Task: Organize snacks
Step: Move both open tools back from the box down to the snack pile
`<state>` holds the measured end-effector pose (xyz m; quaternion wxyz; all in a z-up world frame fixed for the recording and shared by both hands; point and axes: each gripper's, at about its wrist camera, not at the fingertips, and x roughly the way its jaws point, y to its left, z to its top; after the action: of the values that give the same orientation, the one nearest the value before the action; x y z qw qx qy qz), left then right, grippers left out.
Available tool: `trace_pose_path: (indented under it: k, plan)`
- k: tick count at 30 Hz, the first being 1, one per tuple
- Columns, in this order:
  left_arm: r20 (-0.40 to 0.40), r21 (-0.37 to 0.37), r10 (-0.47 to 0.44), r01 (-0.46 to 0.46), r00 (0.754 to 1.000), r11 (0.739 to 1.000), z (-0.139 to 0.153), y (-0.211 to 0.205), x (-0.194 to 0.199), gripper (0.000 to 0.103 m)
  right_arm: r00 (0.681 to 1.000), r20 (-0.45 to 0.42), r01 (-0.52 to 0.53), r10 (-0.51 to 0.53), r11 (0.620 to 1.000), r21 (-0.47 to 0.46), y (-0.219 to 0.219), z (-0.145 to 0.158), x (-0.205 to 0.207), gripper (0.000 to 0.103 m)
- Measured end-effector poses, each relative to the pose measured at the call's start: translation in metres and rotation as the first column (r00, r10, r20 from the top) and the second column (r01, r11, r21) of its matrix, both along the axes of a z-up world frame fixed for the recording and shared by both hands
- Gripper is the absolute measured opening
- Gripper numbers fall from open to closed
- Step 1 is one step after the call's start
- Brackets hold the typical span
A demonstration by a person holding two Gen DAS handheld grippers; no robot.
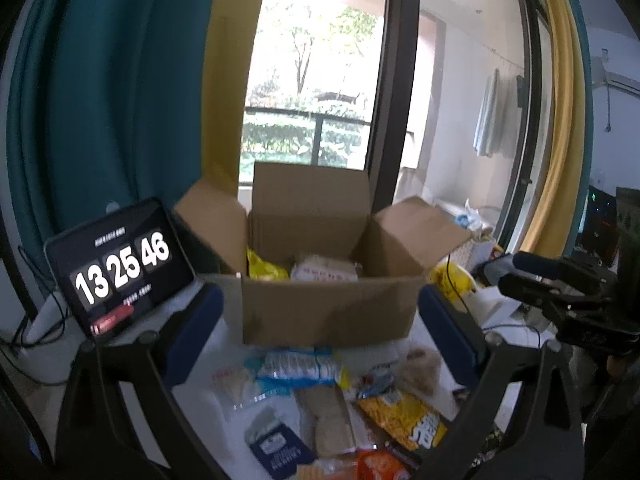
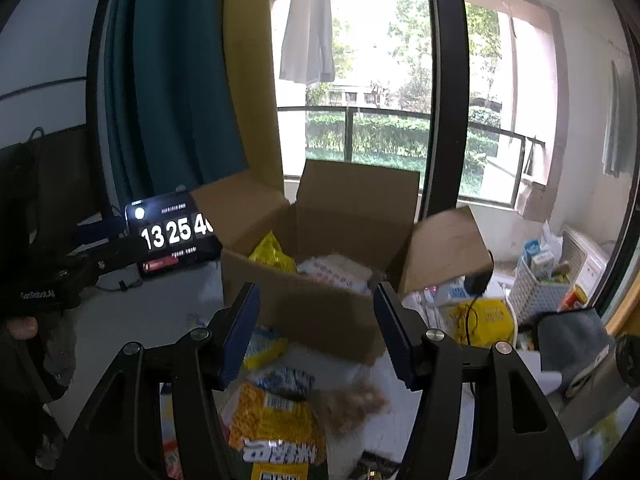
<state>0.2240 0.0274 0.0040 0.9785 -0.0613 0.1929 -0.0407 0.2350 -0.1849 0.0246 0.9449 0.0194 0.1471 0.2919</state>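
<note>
Brown cardboard box [image 1: 324,304] mid-frame; yellow bag [image 1: 266,268] inside; orange-yellow chequered packet [image 2: 276,420] at bottom; teal curtain [image 1: 104,80] upper left

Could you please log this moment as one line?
left gripper: open | right gripper: open | box: open, partly filled | snacks: on table

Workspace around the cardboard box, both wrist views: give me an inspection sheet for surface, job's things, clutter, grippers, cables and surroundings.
Surface: white table, mostly covered in front of the box.
Job's things: open cardboard box with flaps up, a yellow bag and a white pack inside; loose snack packets lie in front of it, including a yellow-orange bag.
Clutter: clock display left of the box; white basket of items to the right.
Grippers: left gripper open, empty; right gripper open, empty.
Cables: black cable by the clock; another over a yellow bag.
Surroundings: teal curtain, window onto a balcony.
</note>
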Motion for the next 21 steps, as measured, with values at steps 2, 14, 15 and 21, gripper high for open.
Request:
trace_pose_path:
  k: [2,14,15,21]
  plan:
    - [-0.025,-0.009,0.004,-0.004,1.000,1.000,-0.009,-0.001,-0.002,0.099,1.000,-0.014,0.000,0.000,1.000,-0.014,-0.003,-0.010,-0.003,0.062]
    - [-0.208,-0.009,0.060,-0.063,0.976,0.998,-0.075,-0.007,-0.003,0.099,0.990,-0.143,0.001,-0.001,1.000,0.001,-0.031,-0.076,-0.002,0.062]
    - [-0.231,-0.003,0.065,-0.068,0.971,0.998,-0.081,-0.009,-0.002,0.099,0.988,-0.155,0.005,-0.004,1.000,0.004,-0.033,-0.080,-0.001,0.062]
    - [-0.311,0.012,0.103,-0.104,0.945,0.994,-0.111,-0.020,-0.004,0.099,0.975,-0.223,0.002,0.003,1.000,0.022,-0.045,-0.118,0.003,0.062]
